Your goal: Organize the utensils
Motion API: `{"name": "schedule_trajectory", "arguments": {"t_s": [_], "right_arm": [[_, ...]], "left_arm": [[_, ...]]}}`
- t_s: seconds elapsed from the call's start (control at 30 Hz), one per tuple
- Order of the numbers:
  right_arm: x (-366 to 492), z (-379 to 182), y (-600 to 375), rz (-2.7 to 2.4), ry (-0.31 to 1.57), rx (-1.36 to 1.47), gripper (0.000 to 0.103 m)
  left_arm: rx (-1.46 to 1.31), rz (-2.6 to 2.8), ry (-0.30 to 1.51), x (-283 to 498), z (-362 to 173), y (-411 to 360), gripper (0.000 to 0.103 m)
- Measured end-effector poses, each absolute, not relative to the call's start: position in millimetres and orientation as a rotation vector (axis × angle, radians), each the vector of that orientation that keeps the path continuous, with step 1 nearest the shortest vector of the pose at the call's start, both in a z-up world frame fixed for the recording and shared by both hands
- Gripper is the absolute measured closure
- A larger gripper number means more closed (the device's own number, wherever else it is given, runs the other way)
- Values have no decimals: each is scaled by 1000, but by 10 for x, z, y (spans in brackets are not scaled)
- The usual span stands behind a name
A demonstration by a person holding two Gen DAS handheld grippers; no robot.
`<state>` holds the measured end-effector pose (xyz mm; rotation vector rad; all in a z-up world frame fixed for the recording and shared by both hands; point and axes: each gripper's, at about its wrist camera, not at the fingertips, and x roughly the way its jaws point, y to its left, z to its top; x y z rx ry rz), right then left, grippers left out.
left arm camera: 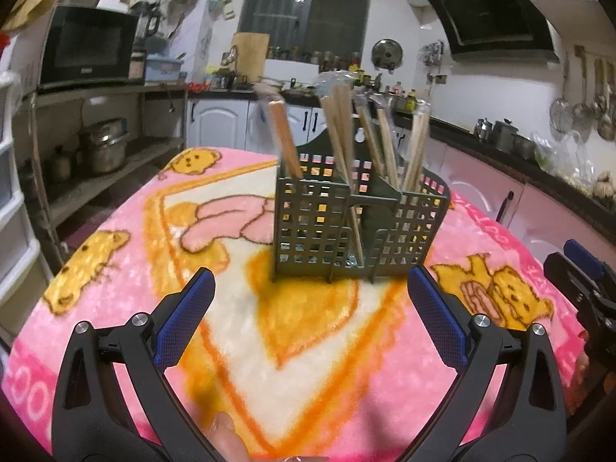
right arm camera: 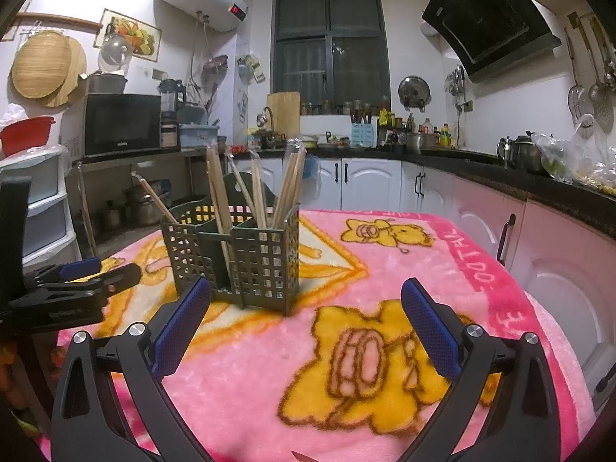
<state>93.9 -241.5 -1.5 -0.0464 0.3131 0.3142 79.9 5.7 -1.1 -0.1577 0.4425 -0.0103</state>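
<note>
Both claws are spread apart and empty. The green utensil caddy [left arm camera: 358, 223] stands straight ahead of the left claw [left arm camera: 312, 323], chopsticks [left arm camera: 342, 134] upright. The right claw [right arm camera: 306, 327] sits farther off, the caddy ahead to its left.

Both tools are black plastic clamps, the left gripper [left arm camera: 310, 281] and the right gripper [right arm camera: 306, 294] alike, each with two long arms pierced by triangular cut-outs. Silver round-headed screws sit at the joints, and the fingers [left arm camera: 184, 319] wear blue pads with a fine mesh texture. Small pale lettering runs along one black arm of the left tool, too small to read.
</note>
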Motion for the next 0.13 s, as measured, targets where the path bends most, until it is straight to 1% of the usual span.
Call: {"name": "schedule_trajectory", "arguments": {"t_s": [0.1,0.13], "right_arm": [[1302,49,-2450,289,425,-89,7],[1302,49,-2450,289,425,-89,7]], "left_arm": [[-185,51,502,876,29,194,11],[-193,83,525,913,39,261,11]]}}
